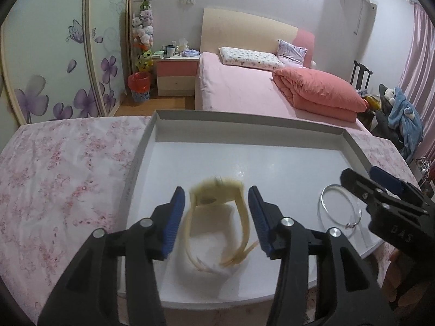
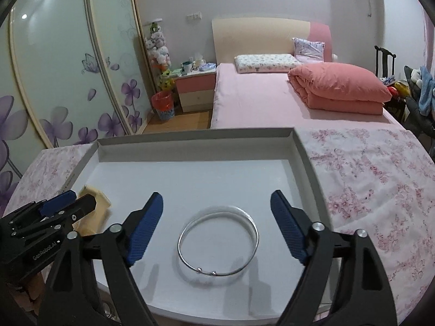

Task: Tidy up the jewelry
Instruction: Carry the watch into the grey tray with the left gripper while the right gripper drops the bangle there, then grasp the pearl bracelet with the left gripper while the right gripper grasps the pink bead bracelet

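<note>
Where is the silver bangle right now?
The silver bangle lies flat inside the white tray, between the open right gripper fingers; in the left wrist view it sits right of the yellow watch.

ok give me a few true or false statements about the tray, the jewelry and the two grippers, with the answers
1. The yellow watch sits between the open fingers of the left gripper. True.
2. The right gripper is shut on the silver bangle. False: its jaws are wide open on either side of the bangle, which lies flat on the tray floor.
3. Both the watch and the bangle are inside the white tray. True.
4. The bangle is a closed loop with no gap. False: it has a small gap between two bead-like ends on its near side.
5. The tray rests on a bare wooden table. False: it sits on a pink floral cloth.
</note>
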Action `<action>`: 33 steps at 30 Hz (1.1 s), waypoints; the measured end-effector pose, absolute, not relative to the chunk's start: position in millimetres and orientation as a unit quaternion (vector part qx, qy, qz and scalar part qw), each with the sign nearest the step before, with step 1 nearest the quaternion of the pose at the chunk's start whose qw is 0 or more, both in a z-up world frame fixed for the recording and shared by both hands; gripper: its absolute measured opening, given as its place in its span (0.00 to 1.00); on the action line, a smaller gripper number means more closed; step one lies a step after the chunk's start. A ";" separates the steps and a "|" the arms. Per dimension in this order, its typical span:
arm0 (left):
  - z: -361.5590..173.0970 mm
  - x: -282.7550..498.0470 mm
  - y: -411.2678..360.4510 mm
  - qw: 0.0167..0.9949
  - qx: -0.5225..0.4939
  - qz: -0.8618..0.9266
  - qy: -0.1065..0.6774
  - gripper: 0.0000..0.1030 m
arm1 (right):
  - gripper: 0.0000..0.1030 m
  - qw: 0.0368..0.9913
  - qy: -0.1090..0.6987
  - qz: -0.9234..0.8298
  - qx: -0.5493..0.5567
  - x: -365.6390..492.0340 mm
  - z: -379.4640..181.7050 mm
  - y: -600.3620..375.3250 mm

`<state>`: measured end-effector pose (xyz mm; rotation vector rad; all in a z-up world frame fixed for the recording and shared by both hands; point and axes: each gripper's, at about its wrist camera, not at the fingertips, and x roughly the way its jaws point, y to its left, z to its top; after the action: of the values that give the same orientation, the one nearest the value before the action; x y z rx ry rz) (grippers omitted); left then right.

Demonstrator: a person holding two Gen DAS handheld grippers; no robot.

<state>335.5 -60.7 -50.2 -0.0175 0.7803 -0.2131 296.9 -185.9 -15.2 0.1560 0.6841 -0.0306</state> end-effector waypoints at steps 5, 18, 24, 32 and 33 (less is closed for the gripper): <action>-32.8 322.9 -47.1 0.927 -0.015 -0.099 0.361 0.48 | 0.79 0.949 0.307 -0.020 0.073 283.7 2.9 -188.8; 4.7 237.8 -11.3 0.941 -0.016 -0.101 0.322 0.50 | 0.79 0.968 0.244 -0.024 0.044 203.6 45.5 -179.1; -12.1 197.6 -7.5 0.932 0.005 -0.120 0.342 0.51 | 0.79 0.969 0.241 -0.017 0.053 157.2 35.2 -179.3; -66.9 193.5 -31.3 0.893 0.047 -0.141 0.425 0.36 | 0.79 0.962 0.264 -0.012 0.064 127.6 10.2 -183.1; -70.6 194.4 -33.7 0.890 0.050 -0.141 0.430 0.36 | 0.79 0.962 0.266 -0.011 0.067 124.6 7.1 -185.4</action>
<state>194.4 -33.7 -70.6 0.1037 0.8932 -0.2929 124.6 -185.4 7.1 0.1351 0.5387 -0.0231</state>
